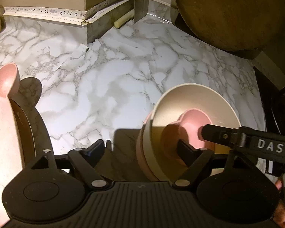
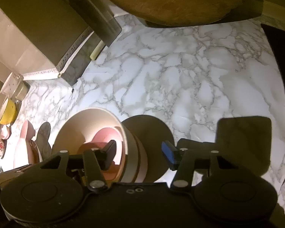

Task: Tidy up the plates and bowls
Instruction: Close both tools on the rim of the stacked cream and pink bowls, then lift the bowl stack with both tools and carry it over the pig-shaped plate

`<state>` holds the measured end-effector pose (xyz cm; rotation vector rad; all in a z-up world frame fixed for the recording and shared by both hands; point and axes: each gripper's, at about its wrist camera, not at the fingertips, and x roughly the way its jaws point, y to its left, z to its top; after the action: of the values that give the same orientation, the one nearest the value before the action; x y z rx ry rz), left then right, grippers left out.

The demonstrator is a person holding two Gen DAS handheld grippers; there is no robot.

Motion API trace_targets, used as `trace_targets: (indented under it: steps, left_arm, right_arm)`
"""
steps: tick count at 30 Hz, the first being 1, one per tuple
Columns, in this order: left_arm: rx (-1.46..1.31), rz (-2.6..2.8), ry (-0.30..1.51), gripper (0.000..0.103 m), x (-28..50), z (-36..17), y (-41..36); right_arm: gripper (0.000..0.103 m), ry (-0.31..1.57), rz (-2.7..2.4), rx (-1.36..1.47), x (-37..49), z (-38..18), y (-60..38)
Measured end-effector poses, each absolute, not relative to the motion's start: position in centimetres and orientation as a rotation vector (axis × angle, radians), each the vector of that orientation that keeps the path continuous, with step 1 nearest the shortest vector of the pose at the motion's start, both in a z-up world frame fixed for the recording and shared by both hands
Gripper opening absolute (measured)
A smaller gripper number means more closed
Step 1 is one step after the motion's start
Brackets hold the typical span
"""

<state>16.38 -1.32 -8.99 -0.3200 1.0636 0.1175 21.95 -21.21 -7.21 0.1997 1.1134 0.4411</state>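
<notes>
A cream bowl [image 1: 180,102] stands on the marble counter, nested in a pink bowl [image 1: 140,150], with a small pink dish [image 1: 190,125] inside it. My left gripper [image 1: 142,148] is open; its right finger reaches into the cream bowl and its left finger is outside. My right gripper [image 2: 138,152] is open and straddles the same stack [image 2: 89,123], left finger inside, blue-tipped right finger outside. Its arm [image 1: 247,138] also shows in the left wrist view. A pink eared plate [image 1: 3,114] stands at the far left.
A round wooden board [image 1: 228,13] leans at the back right. A beige box with a music-note strip [image 1: 41,11] and a cream stick [image 1: 123,20] lie at the back. A yellow cup [image 2: 7,114] and other dishes [image 2: 1,144] sit far left.
</notes>
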Motion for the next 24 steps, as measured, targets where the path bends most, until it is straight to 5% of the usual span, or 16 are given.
trace_targets:
  steps: [3, 8, 24]
  left_arm:
    - [-0.342, 0.106, 1.066, 0.074, 16.3, -9.0, -1.3]
    - [-0.371, 0.062, 1.066, 0.045, 16.1, -8.5, -1.7]
    - [-0.375, 0.087, 1.030, 0.037, 15.1, -7.1, -1.8]
  right_arm:
    - [0.047, 1.117, 0.450, 0.197, 22.0, -7.2, -21.0]
    - [0.039, 1.139, 0.469, 0.210, 22.1, -7.2, -20.6]
    - [0.018, 1.103, 0.442, 0.157, 20.7, -6.1, -20.6]
